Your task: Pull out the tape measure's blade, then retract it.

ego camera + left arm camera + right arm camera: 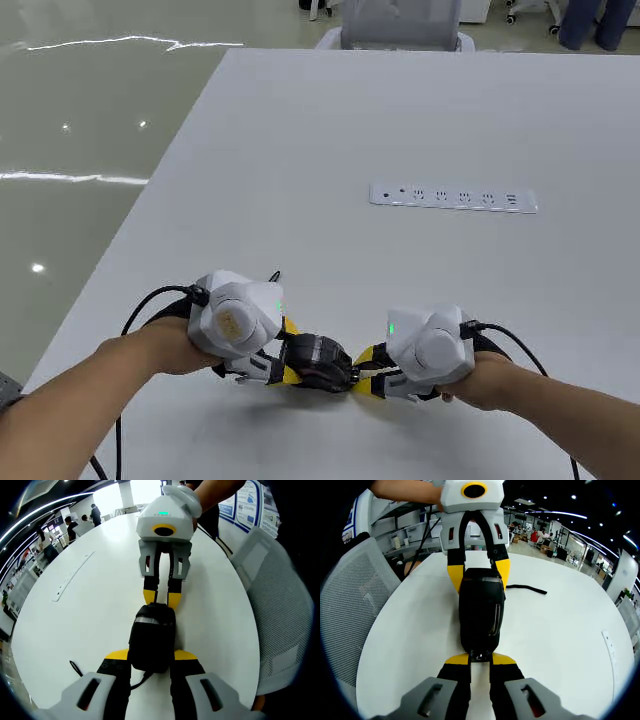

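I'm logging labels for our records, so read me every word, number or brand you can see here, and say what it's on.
No text can be read in any view.
Tape measure: no legible brand or numbers on its black case.
Power strip: markings too small to read.
Wall posters: print too blurred to read.

The tape measure (318, 360) lies on the tabletop (330, 150) between the left claw (290, 352) and the right claw (362, 372), with a power strip (452, 197) well beyond them.
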Available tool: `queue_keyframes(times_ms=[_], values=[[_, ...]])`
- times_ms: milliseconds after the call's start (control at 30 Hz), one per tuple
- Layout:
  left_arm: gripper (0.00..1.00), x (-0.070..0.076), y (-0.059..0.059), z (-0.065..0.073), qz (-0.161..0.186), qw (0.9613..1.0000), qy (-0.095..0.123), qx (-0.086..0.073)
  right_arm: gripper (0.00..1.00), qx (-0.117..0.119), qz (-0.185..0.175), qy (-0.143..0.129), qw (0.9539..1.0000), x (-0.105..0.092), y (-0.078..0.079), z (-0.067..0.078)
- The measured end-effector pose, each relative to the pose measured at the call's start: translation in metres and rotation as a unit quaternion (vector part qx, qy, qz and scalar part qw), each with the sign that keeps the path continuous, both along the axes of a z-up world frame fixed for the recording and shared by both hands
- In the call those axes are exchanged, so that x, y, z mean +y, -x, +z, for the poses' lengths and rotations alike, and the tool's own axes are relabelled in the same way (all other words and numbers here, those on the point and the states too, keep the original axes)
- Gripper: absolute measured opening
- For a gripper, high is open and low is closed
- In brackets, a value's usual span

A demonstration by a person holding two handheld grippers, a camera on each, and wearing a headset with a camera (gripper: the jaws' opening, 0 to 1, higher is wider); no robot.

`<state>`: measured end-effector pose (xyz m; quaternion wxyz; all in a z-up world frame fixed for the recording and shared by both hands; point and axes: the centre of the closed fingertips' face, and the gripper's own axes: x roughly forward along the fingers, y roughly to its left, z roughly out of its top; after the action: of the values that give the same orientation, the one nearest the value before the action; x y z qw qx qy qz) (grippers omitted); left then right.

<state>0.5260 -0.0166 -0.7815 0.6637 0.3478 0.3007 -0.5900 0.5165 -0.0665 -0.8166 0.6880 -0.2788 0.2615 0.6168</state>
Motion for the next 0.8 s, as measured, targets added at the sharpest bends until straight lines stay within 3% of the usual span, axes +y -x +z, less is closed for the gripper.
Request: queue_keyframes(times_ms=[800], values=[[0.25,0.0044,0.0004,0.0002,0.009,1.0000,-0.002,0.001,0.12,-0.005,0.002,-0.004,1.0000,-0.0013,0.0010,0.0055]])
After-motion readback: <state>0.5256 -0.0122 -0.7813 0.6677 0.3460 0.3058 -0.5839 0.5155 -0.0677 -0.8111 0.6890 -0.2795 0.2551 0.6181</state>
